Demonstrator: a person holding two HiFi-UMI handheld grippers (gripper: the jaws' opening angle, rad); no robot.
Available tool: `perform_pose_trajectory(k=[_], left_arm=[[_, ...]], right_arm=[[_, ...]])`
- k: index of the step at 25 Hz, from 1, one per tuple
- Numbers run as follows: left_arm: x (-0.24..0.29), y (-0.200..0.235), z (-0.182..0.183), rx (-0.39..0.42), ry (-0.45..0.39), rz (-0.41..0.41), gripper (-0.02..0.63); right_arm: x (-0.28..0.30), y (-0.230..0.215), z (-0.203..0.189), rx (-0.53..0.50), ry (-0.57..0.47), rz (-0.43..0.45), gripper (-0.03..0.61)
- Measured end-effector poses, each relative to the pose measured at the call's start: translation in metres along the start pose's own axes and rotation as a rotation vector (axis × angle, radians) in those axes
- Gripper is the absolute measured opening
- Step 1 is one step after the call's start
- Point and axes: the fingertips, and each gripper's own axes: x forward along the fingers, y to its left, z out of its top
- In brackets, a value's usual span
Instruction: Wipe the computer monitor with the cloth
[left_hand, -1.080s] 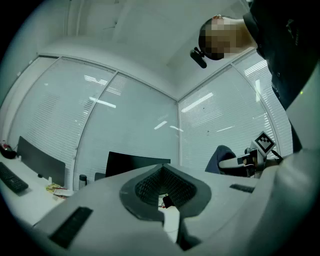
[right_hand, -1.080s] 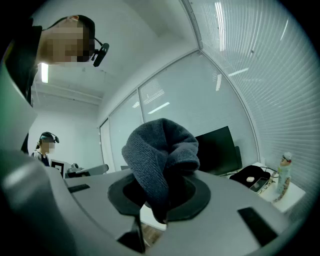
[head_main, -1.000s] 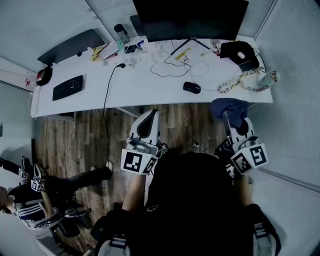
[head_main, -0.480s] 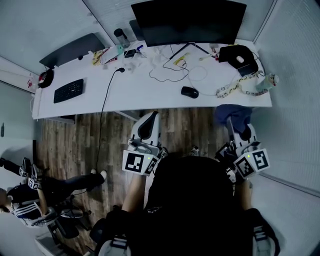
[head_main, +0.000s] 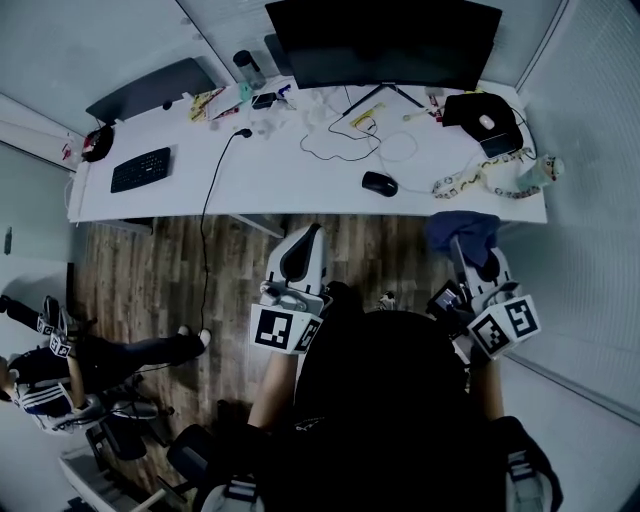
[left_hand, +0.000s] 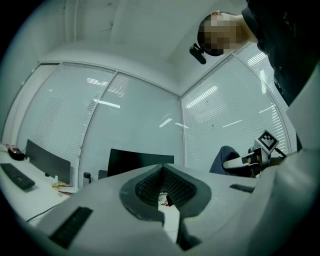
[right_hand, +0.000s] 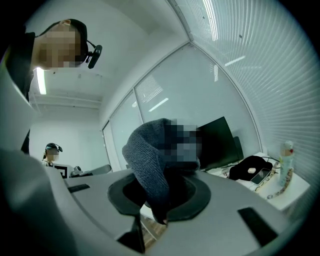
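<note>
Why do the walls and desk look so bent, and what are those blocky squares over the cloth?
Head view: the wide lens bows the desk edge. Left gripper view and right gripper view: fisheye circles with black rims; the blinds curve and bright streaks glare on them. Right gripper view: the squares are a mosaic added afterwards over part of the cloth.

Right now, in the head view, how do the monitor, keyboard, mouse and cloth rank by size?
1. monitor
2. keyboard
3. mouse
The cloth looks roughly keyboard-sized, but it is nearer the camera, so I leave it unranked.
</note>
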Motion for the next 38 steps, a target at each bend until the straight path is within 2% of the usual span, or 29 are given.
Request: perform_pose_trajectory(k=[5,8,16,22,31,38], left_arm=[[-0.002,0.02,-0.005,-0.041,0.002,0.056,0.006],[0.012,0.03,-0.004,-0.043,-0.004,0.067,0.006],[0.083,0.058,-0.007,-0.056,-0.032,0.006,0.006],[0.15,0.086,-0.009,-0.069,-0.04,-0.051,0.006],[0.224,0.149,-0.011,-0.063,-0.041,-0.085,0.006],[0.253,0.217,-0.004,-0.068,-0.056,-0.045,0.006]], right_arm=[[0.018,0.006,-0.006,-0.035,0.042,0.052,0.078],[0.025,-0.005,-0.002,-0.021,0.037,0.012,0.078],[0.054,-0.051,0.016,-0.007,0.028,-0.098,0.078],[0.098,-0.082,0.03,0.021,0.031,-0.16,0.078],[0.2,-0.095,0.052,-0.006,0.028,-0.136,0.08],[0.29,-0.081,0.059,-0.031,0.029,-0.081,0.08]])
